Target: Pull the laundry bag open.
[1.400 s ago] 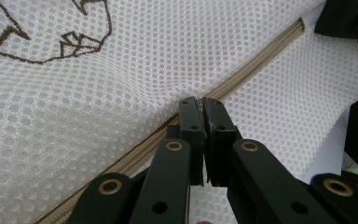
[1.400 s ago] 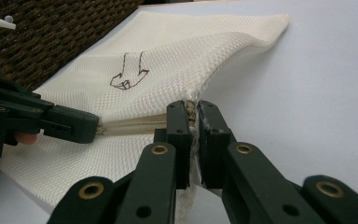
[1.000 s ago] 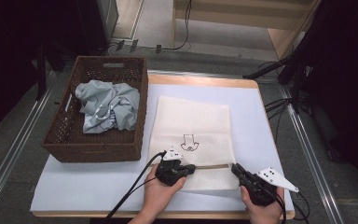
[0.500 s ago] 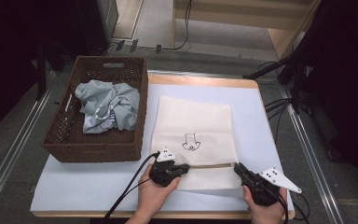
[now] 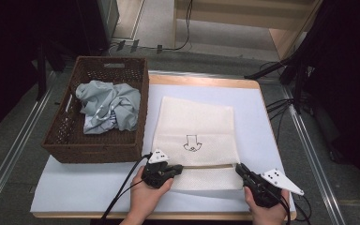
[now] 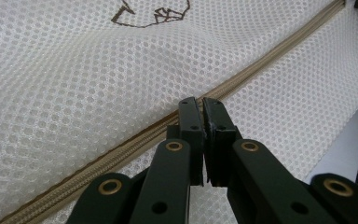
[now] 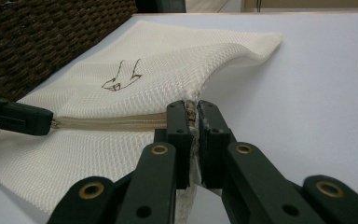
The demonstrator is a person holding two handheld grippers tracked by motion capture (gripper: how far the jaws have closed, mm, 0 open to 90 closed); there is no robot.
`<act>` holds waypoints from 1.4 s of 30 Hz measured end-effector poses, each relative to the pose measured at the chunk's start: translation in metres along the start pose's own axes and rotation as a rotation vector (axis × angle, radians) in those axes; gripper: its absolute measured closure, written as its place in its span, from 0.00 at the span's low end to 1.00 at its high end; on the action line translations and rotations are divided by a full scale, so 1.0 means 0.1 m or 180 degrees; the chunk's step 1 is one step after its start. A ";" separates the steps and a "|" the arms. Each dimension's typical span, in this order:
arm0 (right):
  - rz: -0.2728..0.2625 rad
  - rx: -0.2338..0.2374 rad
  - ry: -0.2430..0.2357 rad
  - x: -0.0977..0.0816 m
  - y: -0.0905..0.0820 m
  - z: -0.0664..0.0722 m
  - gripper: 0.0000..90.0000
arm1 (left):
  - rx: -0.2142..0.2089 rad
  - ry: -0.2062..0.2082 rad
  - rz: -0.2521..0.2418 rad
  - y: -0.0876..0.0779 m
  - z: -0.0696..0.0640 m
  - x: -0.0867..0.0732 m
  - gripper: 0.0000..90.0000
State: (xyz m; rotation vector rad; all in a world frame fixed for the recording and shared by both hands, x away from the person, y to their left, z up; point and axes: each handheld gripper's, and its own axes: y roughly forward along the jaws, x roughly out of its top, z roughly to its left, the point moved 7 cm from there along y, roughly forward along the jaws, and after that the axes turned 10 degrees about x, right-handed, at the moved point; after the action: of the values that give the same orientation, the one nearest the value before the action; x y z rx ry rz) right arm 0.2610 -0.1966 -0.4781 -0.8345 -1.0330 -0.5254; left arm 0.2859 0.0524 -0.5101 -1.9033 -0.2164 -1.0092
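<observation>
A cream mesh bag (image 5: 194, 122) with a small dark drawing lies flat on the white table top (image 5: 262, 126). A tan zipper (image 5: 206, 166) runs across it near the front edge. My left gripper (image 5: 180, 168) sits at the zipper's left part, jaws shut on the zipper pull; in the left gripper view the shut left gripper (image 6: 201, 105) covers the zipper (image 6: 270, 56). My right gripper (image 5: 239, 168) is shut on the bag's right edge at the zipper's end, and the right gripper view shows mesh pinched in the right gripper (image 7: 192, 109). That view also has the left gripper (image 7: 50, 122) at the zipper (image 7: 112, 122).
A dark wicker basket (image 5: 93, 152) stands left of the bag and holds a crumpled grey cloth (image 5: 108, 105). Cables trail from both grippers off the front edge. The table's wooden rim (image 5: 206, 82) runs along the back.
My left gripper has slid a little to the left along the zipper. The right gripper has kept its place on the bag's edge.
</observation>
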 end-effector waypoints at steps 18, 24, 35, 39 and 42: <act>-0.0053 0.0009 0.0112 0.03 -0.03 -0.07 0.95 | -0.0011 -0.0239 -0.0043 -0.10 0.17 -0.06 0.99; -0.0031 0.0006 0.0016 0.03 -0.01 -0.03 0.95 | 0.0109 -0.0124 -0.0014 -0.09 0.18 -0.10 0.99; -0.0082 -0.0072 0.0038 0.07 -0.08 -0.11 0.95 | 0.0228 -0.0238 -0.0026 -0.19 0.36 -0.15 0.99; -0.0084 -0.0099 0.0018 0.08 -0.08 -0.11 0.95 | 0.0348 -0.0196 -0.0022 -0.25 0.42 -0.18 0.99; -0.0083 -0.0147 -0.0014 0.08 -0.09 -0.12 0.95 | 0.0393 -0.0217 -0.0035 -0.32 0.51 -0.21 0.99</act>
State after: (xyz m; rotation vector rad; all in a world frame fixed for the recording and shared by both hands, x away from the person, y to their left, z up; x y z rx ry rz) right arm 0.2641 -0.2123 -0.4710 -0.8643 -1.0402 -0.5714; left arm 0.2841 0.1157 -0.5159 -1.8272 -0.3218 -0.9179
